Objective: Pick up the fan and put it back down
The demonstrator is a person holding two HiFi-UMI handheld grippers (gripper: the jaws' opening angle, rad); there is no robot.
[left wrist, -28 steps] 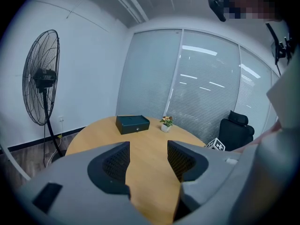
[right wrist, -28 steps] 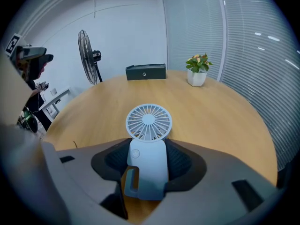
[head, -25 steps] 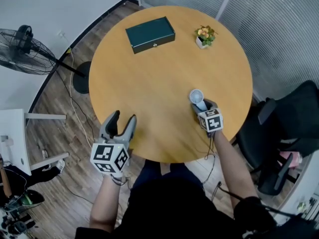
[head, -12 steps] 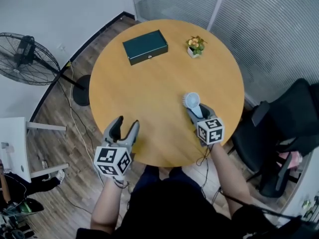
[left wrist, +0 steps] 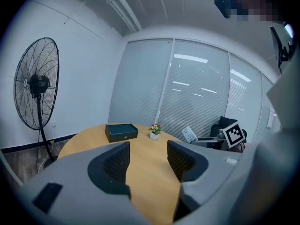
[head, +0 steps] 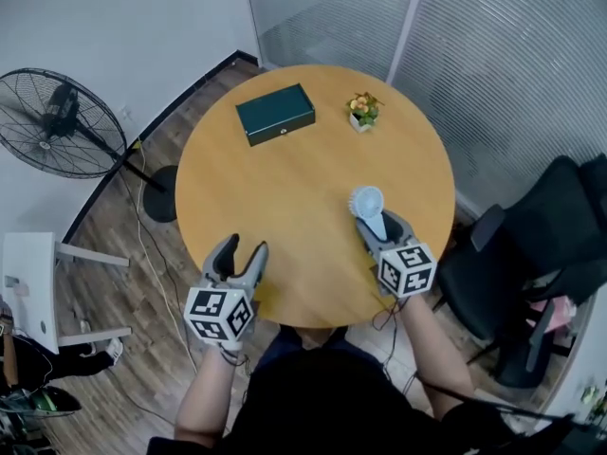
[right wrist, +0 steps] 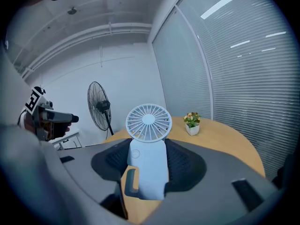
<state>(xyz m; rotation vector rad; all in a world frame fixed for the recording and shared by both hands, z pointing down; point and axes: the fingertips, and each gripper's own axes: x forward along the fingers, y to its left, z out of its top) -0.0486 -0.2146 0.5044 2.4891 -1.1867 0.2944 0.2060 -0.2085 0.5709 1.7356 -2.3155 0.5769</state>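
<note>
A small pale-blue handheld fan [head: 368, 209] [right wrist: 148, 146] with a round white grille is gripped by its handle between the jaws of my right gripper [head: 380, 232] [right wrist: 149, 163], over the right part of the round wooden table [head: 285, 178]. The fan's head points away from me, and I cannot tell whether its base touches the tabletop. My left gripper [head: 239, 258] [left wrist: 146, 159] hovers at the table's near left edge, open, with nothing between its fingers.
A dark green box [head: 275, 114] [left wrist: 121, 131] lies at the table's far side, with a small potted plant [head: 362, 110] [left wrist: 154, 131] [right wrist: 191, 122] to its right. A standing floor fan [head: 59, 124] [left wrist: 36, 85] is at the left, a black office chair [head: 526, 254] at the right.
The right gripper holds the fan throughout with little movement over the table. The head camera has shifted, so the table sits lower in view. The left gripper stays open.
</note>
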